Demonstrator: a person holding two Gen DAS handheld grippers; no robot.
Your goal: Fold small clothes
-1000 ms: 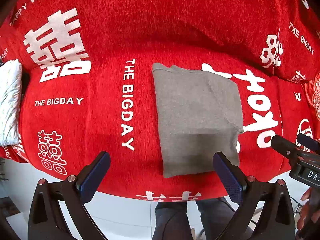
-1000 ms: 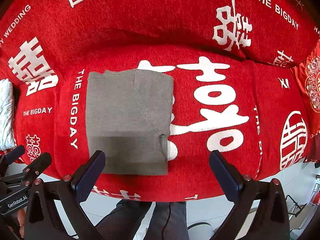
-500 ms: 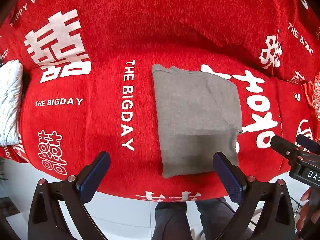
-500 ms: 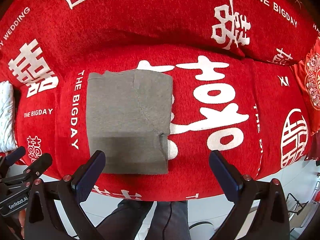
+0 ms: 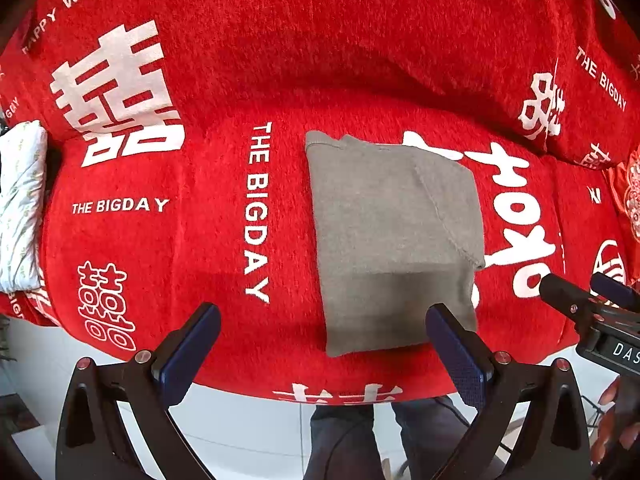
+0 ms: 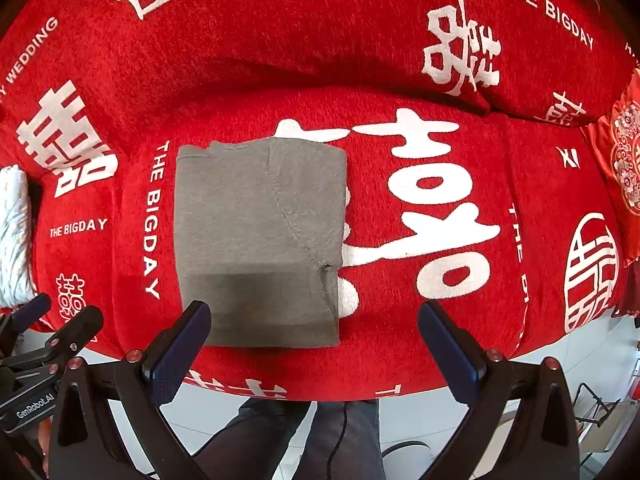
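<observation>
A grey garment [image 5: 394, 236] lies folded into a neat rectangle on the red sofa seat; it also shows in the right wrist view [image 6: 260, 240]. My left gripper [image 5: 324, 344] is open and empty, held above the seat's front edge, its right finger over the garment's near right corner. My right gripper [image 6: 314, 344] is open and empty, its left finger over the garment's near left corner. Each gripper shows at the edge of the other's view: the right one [image 5: 588, 296], the left one [image 6: 52, 320].
The red sofa cover [image 5: 160, 240] with white lettering spans both views, with the backrest [image 6: 320, 20] behind. A white patterned cushion [image 5: 20, 200] lies at the far left. A red embroidered cushion [image 6: 624, 152] is at the right. The person's legs [image 6: 304, 440] and pale floor are below.
Almost nothing: both views have shifted very slightly; the garment lies as before and both grippers stay open.
</observation>
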